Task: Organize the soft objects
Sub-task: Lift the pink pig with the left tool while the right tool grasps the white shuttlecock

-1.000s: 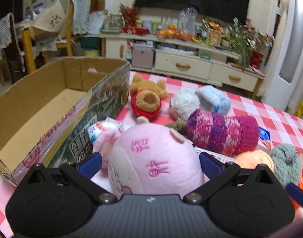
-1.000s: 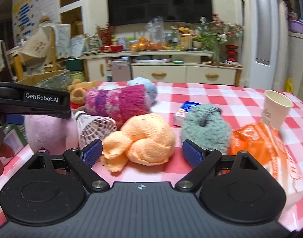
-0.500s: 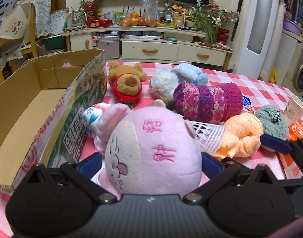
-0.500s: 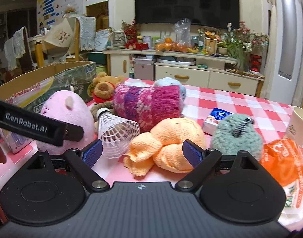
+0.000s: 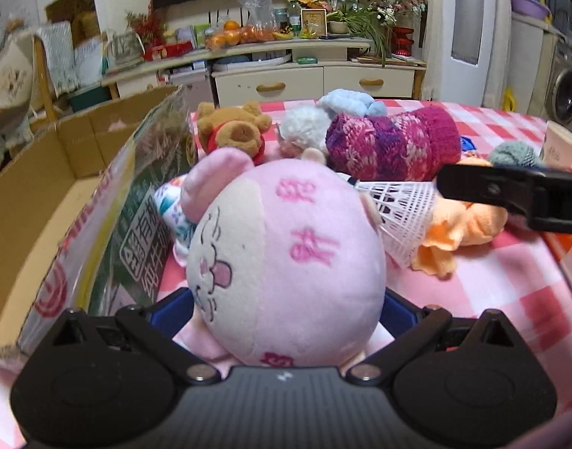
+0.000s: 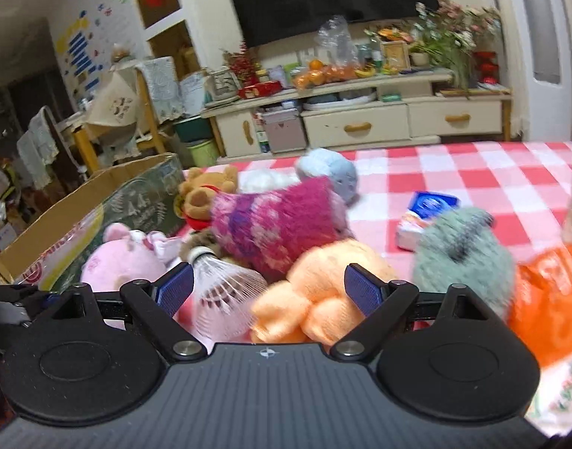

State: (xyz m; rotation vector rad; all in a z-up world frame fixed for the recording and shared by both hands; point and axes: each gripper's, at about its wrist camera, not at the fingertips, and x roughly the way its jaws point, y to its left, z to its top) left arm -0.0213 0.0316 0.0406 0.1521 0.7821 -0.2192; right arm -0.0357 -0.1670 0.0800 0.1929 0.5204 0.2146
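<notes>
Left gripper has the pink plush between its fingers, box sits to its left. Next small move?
Probably lift the pink plush and swing it left over the cardboard box. The left gripper brackets it on both sides, and the box is open, right beside it, with bare floor showing.

Between the left jaws sits a pink plush pig of smooth, matt fleece. Ahead lie a fuzzy magenta knit roll and a white plastic-mesh shuttlecock; left, a rough cardboard box with glossy print.
</notes>
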